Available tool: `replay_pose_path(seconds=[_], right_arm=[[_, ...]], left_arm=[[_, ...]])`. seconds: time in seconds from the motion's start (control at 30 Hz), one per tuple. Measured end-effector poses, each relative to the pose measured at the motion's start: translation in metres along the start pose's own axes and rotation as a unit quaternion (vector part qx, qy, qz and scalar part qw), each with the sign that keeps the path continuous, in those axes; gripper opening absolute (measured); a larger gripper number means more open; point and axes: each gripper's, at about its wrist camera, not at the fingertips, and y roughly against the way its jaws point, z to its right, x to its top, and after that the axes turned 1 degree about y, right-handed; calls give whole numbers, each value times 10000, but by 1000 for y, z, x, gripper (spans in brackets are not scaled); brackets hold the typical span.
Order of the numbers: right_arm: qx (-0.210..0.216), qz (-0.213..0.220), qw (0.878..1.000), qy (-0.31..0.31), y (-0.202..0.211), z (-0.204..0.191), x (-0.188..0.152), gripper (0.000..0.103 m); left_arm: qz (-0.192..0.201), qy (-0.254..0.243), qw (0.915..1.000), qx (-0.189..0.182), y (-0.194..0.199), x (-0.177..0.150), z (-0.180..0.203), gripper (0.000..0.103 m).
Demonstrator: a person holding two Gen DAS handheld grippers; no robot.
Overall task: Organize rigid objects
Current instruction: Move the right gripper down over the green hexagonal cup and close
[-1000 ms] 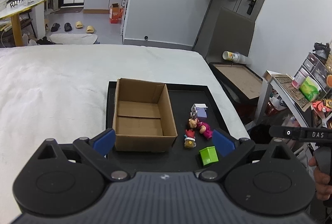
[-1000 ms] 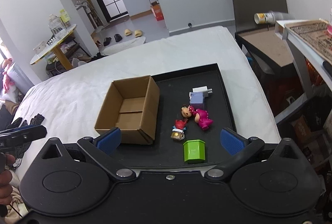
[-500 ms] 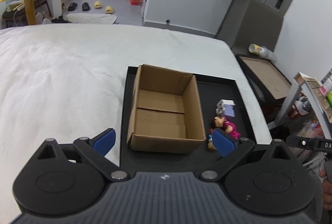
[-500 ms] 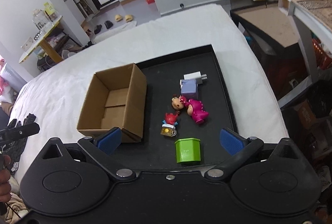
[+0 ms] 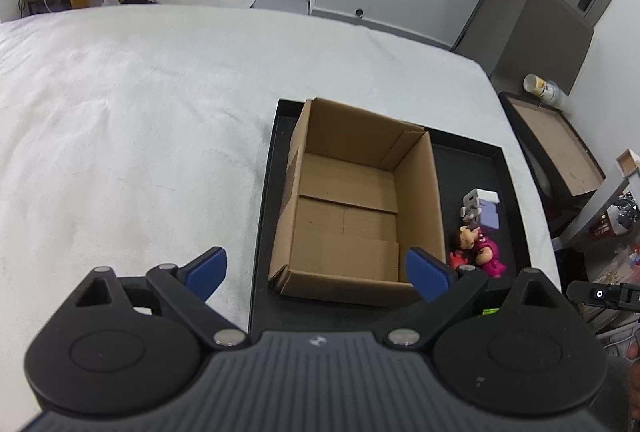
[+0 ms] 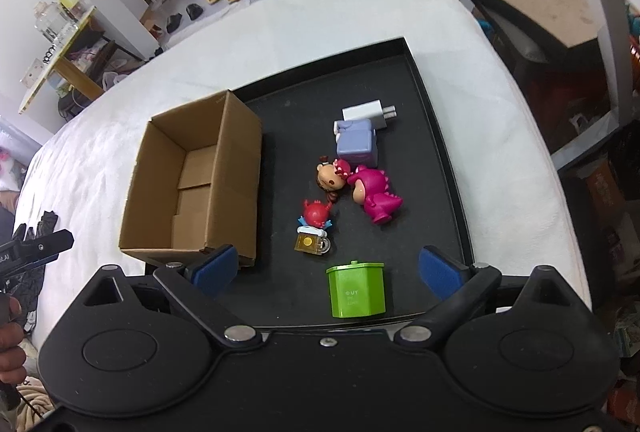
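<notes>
Toys and small rigid pieces lie loose on the black tray [image 6: 440, 168], none yet in the cardboard box [image 6: 192, 176] that stands empty on the tray's left part. Nearest the right gripper [image 6: 328, 274] sits the green container [image 6: 356, 290], now framed between its blue pads; over the last second both cameras have dropped closer to the tray, so the items loom larger. The right jaws, wide apart and holding nothing, have just been closing a little, which suggests the green container is the first pick. Beyond it lie the red figure [image 6: 316, 214], the pink dinosaur [image 6: 378, 194], the doll head [image 6: 328, 178], the lilac block [image 6: 358, 142] and the white charger [image 6: 366, 112]. The left gripper [image 5: 316, 272], wide open and empty, has swung over the box's near edge.
</notes>
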Motion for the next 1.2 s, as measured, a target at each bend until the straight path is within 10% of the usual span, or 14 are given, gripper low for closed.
replay_pose_path(seconds=[1.2], right_arm=[[-298, -2154, 9759, -164, -146, 22, 8, 72]], left_arm=[[-847, 808, 9929, 226, -111, 18, -34, 45]])
